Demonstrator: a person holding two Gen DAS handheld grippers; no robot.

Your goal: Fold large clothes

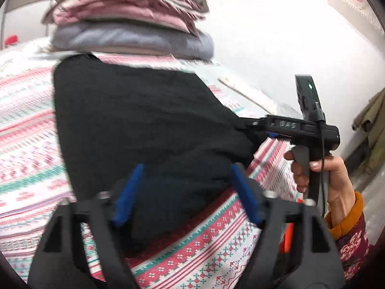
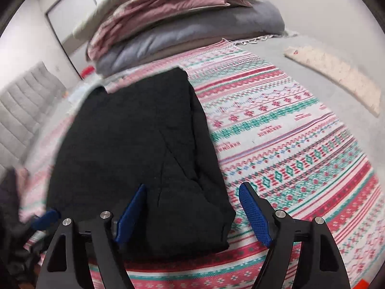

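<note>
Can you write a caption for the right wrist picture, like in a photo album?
Open right gripper poised over the near corner of a folded black garment on a patterned bedspread.

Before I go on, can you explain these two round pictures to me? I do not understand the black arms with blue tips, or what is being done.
No robot here: a person holds a hand tool in each hand, each with two fingers and blue pads. Each picture comes from a camera on one tool, looking along its fingers. The left gripper and the right gripper both stand open and hold nothing. In the left view you also see the person's hand on the other tool's handle. A folded black garment lies on a patterned bedcover. Behind it is a stack of folded bedding.
</note>
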